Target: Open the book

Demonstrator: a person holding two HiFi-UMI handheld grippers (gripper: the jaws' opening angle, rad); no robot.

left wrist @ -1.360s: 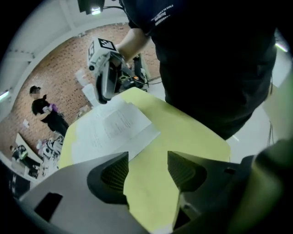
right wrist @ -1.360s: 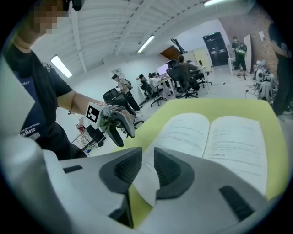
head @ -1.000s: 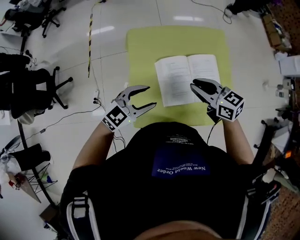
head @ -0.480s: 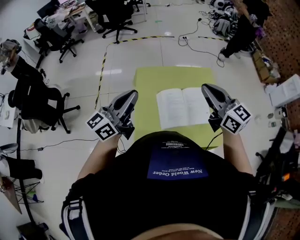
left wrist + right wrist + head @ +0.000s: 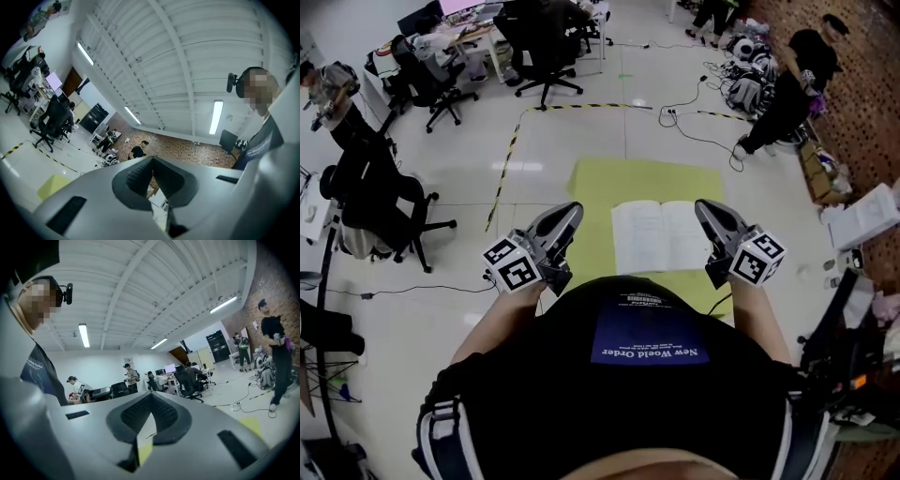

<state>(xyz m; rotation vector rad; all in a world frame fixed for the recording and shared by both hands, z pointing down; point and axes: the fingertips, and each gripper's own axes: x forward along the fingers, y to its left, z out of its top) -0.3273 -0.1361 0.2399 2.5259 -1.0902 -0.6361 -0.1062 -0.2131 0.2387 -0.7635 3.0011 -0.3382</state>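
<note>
Book: the book lies open and flat, its white pages facing up, on the near half of the mat, right of the mat's middle.
Mat: a yellow-green mat is spread on the pale floor; the book rests wholly within its edges.
Left gripper: the left gripper is held out in front of the person's chest, left of the book and apart from it. Its jaws are pressed together with nothing between them. In the left gripper view they point slightly upward, towards the ceiling beams and a far brick wall.
Right gripper: the right gripper is held at the book's right edge as the head view shows it, and is not gripping the book. Its jaws are closed tip to tip and empty. In the right gripper view they point out level across the room.
Marker cubes: one cube with square markers sits at the rear of each gripper, left and right.
Wearer: a black shirt fills the lower head view, and both forearms reach forward.
Surroundings: black office chairs stand beyond the mat; striped floor tape runs along its left; a standing person is at the upper right, near loose cables.
</note>
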